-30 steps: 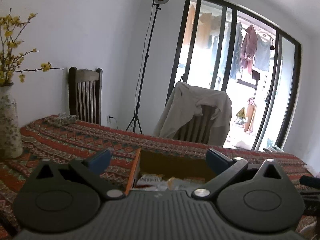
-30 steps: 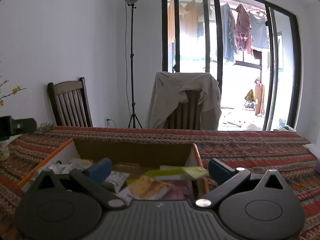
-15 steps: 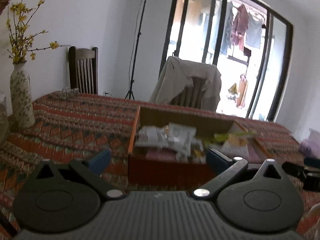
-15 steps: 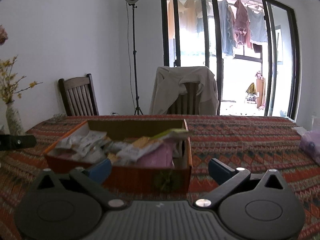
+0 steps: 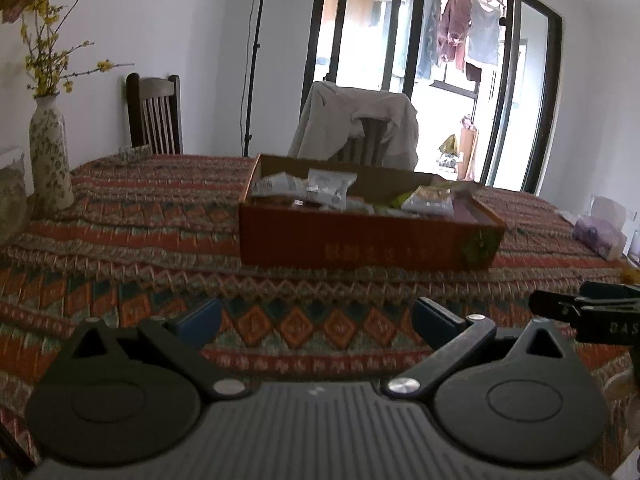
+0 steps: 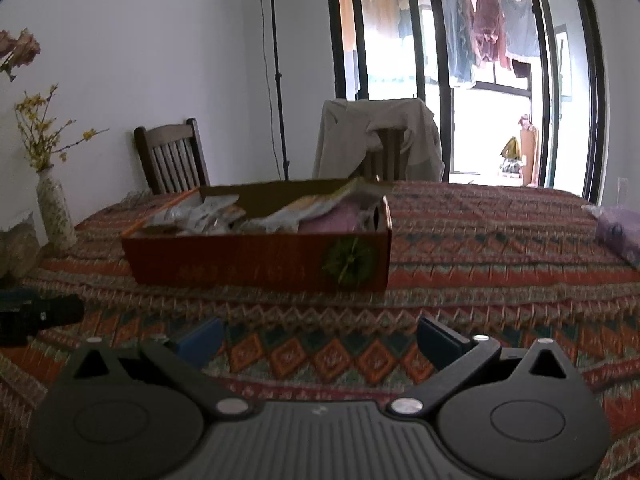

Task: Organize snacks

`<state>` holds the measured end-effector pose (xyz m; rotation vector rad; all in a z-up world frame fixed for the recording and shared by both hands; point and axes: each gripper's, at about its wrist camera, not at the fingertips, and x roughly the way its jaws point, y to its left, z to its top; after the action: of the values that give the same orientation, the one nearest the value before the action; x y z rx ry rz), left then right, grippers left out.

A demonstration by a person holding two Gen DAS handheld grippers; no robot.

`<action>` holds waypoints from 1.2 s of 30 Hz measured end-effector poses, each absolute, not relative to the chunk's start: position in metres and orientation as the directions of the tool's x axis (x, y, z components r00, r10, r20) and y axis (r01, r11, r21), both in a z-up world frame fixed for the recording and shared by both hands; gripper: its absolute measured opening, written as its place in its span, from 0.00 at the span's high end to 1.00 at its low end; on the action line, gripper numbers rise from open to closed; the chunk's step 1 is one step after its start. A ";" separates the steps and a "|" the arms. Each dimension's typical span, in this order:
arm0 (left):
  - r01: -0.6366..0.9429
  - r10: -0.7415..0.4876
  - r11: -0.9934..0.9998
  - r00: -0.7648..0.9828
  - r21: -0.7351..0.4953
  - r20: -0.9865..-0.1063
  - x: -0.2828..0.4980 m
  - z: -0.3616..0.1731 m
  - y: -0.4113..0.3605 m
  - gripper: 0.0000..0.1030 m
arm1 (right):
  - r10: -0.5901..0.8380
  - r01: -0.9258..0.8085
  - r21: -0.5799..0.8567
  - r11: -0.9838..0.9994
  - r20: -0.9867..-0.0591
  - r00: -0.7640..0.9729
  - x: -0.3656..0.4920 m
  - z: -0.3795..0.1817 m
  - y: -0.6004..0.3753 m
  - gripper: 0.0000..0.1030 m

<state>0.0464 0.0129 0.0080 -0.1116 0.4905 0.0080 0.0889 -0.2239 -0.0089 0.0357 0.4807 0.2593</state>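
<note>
Left gripper point(image 5: 316, 318): you are holding it wide apart, gripping nothing, over the patterned tablecloth point(image 5: 132, 236).
Right gripper point(image 6: 318, 336): you are keeping it spread wide too, nothing between its fingers.
Box point(image 5: 360, 240): one orange cardboard box is sitting ahead of both claws, well apart from the fingertips.
Snacks point(image 6: 304, 210): several packets are lying piled inside the box; exact count unclear.
Chairs: two are standing beyond the box.
Vase point(image 5: 50, 160): one, ahead to your left.
</note>
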 end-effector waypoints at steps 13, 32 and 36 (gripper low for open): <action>-0.042 -0.012 0.994 0.876 -0.101 -0.483 0.033 0.000 0.010 0.00 | 0.261 -0.244 0.096 0.965 -0.466 0.846 0.077 -0.012 -0.221 0.00; -0.029 -0.033 0.992 0.878 -0.121 -0.478 0.031 0.000 0.010 0.00 | 0.259 -0.243 0.096 0.965 -0.465 0.847 0.075 -0.012 -0.222 0.00; -0.029 -0.033 0.992 0.877 -0.121 -0.478 0.031 0.000 0.010 0.00 | 0.259 -0.243 0.096 0.965 -0.464 0.847 0.075 -0.012 -0.222 0.00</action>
<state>0.0306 0.0102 0.0000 -0.1262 0.5005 -0.0025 0.0753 -0.2219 -0.0119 0.0340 0.4944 0.2646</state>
